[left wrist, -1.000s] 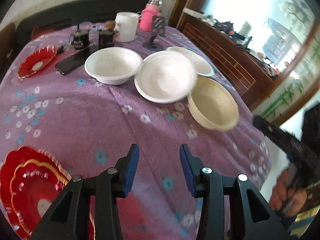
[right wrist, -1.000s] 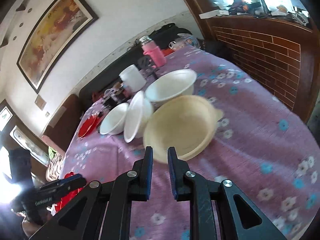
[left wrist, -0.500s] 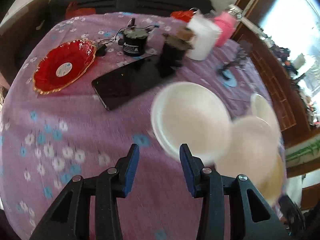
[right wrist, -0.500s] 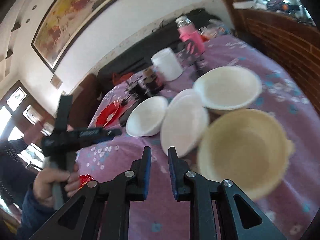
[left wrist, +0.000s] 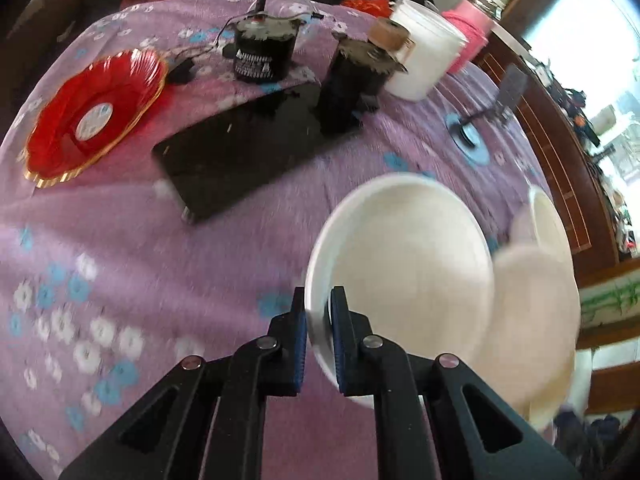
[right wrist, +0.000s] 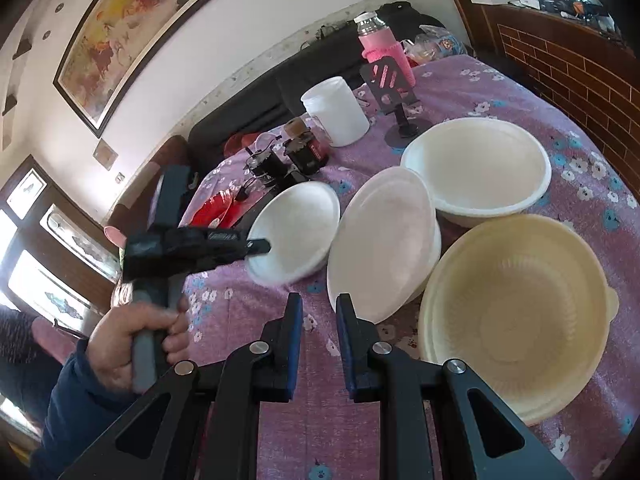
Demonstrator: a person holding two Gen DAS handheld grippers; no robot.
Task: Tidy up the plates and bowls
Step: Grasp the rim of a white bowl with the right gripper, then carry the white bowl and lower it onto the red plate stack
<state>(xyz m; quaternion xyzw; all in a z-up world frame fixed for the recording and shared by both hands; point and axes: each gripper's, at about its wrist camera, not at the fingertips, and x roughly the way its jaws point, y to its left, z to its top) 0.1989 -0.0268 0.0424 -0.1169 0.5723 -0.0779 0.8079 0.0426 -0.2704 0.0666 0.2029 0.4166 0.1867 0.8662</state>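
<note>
Far to the left the red plate lay by itself, well apart from the white ware, with the phone between them. My left claw had swung across the purple cloth from the near edge, where it hung wide and empty a second before, and its jaws had just been closing: they were now pinched on the near rim of the small bowl, one pad inside the wall and one outside. From the right wrist view that bowl sat tipped, though I could not tell whether it had left the cloth. So the grasp was made, and I judged the lift and stacking were still to come. Just beside it leaned the white plate, then the big white bowl and the cream bowl. My right claw hung narrow and empty above the cloth, short of the plate's edge.
</note>
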